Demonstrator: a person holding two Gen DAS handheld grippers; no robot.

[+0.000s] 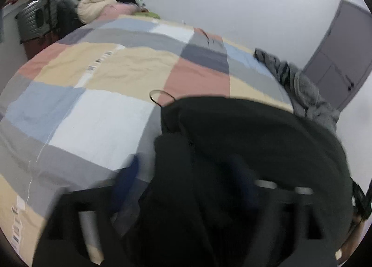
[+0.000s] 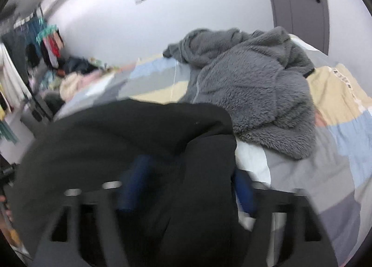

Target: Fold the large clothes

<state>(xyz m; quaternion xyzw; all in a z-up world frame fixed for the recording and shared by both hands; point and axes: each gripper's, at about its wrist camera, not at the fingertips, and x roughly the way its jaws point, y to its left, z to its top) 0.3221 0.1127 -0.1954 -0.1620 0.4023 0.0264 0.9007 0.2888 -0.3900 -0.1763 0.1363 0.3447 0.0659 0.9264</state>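
Observation:
A large black garment (image 1: 255,132) lies bunched on the near edge of the bed, with a thin hanging loop sticking out at its far left corner. My left gripper (image 1: 183,183) stands open, its blue pads wide apart on either side of a fold of the black cloth. The right wrist view shows the same black garment (image 2: 139,127) spread low in front. My right gripper (image 2: 190,188) is open too, with black cloth lying loose between its blue pads. Both views are blurred.
The bed wears a patchwork cover (image 1: 93,115) of cream, blue, grey and pink squares. A grey fleece jacket (image 2: 255,85) lies crumpled behind the black garment. Piled clothes (image 1: 93,6) and a suitcase (image 1: 34,20) stand beyond the bed's far end. A grey door (image 2: 300,6) is in the wall.

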